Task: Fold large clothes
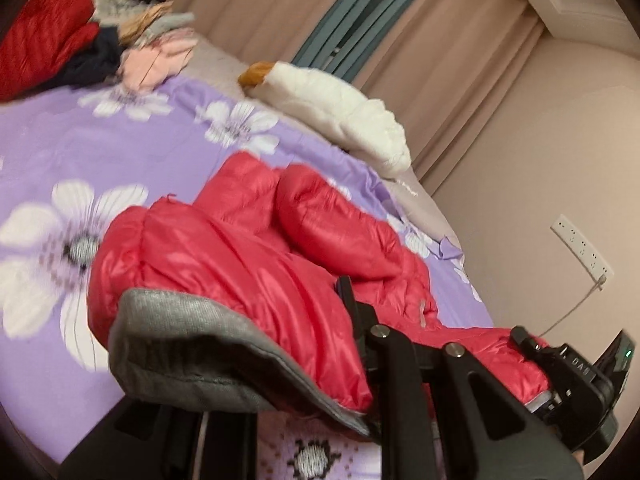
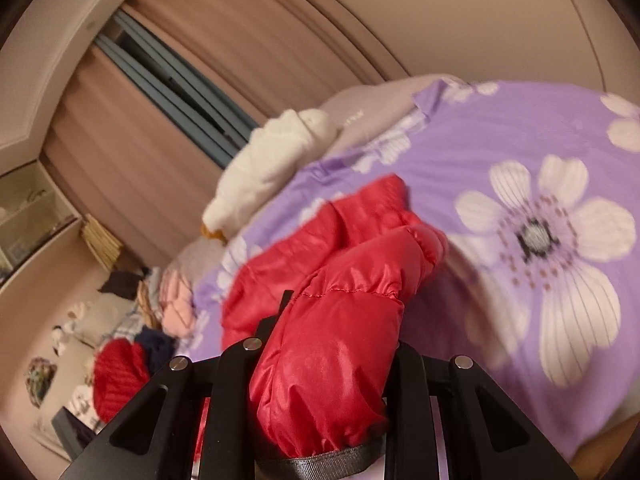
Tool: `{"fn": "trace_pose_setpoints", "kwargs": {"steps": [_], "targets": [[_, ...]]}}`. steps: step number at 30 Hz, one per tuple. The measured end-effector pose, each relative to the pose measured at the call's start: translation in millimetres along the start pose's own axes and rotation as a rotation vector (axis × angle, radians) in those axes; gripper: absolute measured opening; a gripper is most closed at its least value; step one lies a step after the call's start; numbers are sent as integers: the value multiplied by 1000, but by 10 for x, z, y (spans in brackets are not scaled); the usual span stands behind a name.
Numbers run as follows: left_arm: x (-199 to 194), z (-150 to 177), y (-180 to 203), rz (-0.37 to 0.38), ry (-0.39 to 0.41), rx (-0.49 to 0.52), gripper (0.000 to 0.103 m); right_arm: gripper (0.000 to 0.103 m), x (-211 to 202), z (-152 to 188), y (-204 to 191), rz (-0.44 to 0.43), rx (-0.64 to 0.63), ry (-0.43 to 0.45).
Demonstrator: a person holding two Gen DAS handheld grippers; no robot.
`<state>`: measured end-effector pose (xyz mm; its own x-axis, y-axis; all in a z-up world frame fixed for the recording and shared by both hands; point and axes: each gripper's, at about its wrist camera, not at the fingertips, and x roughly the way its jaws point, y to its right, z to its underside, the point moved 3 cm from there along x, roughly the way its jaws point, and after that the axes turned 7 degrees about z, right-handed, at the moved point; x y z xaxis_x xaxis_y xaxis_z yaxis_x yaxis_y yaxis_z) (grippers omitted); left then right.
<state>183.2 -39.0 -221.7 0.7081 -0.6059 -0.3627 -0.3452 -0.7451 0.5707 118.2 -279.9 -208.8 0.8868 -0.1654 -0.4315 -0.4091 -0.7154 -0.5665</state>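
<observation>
Right wrist: red puffer jacket clamped between right tool fingers, above bedspread.

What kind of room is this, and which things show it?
Most likely a bedroom: a bed with a purple floral sheet, closed curtains along the wall, and a pile of clothes beside the red jacket being folded.

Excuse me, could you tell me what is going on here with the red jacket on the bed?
A person with a gripper in each hand is folding a red puffer jacket on a bed with a purple floral cover. The left gripper holds the jacket's grey-lined edge; the right gripper is clamped on a red sleeve end. A white garment and a clothes pile lie beyond.
</observation>
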Motion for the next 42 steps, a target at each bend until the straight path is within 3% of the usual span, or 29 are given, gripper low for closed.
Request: {"fn": "trace_pose_setpoints", "kwargs": {"steps": [4,7,10,16,18,19,21,22,23,24,25,28,32,35,38,42], "targets": [[79,-230,3,31,46,6,18,25,36,-158,-202,-18,-65,69],[377,-564,30,27,77,49,18,25,208,-368,-347,-70,-91,106],[712,-896,104,25,106,84,18,25,506,-614,-508,-55,-135,149],[1591,-1454,84,-58,140,118,21,25,1301,-1171,-822,-29,-180,167],[1902,-1569,30,-124,100,119,23,28,1640,-1298,-891,26,-217,129],[2104,-1622,-4,-183,39,115,30,34,1835,-1347,-902,82,-224,82],[2259,-1638,-62,-213,-29,83,36,43,2073,-1353,-915,151,-245,8],[2286,-1631,-79,-200,-19,74,46,59,2145,-1329,-935,157,-272,-3],[2294,-1613,-91,-182,0,73,54,70,2169,-1299,-954,156,-296,14],[2306,-1595,-106,-152,36,77,71,86,2182,-1265,-964,156,-310,38],[2321,-1577,-136,-145,72,72,80,89,2205,-1225,-954,157,-311,54],[2421,-1547,-158,-217,74,70,82,89,2360,-1144,-899,167,-280,21],[2400,-1601,-90,-185,107,128,87,89,2485,-1184,-871,187,-283,6],[2363,-1701,-51,-133,137,111,98,89,2426,-1250,-911,159,-274,37],[2382,-1785,-41,-143,125,125,98,90,2360,-1336,-992,132,-272,36],[2295,-1940,16,-102,129,143,98,92,2244,-1486,-1116,54,-269,20]]}}
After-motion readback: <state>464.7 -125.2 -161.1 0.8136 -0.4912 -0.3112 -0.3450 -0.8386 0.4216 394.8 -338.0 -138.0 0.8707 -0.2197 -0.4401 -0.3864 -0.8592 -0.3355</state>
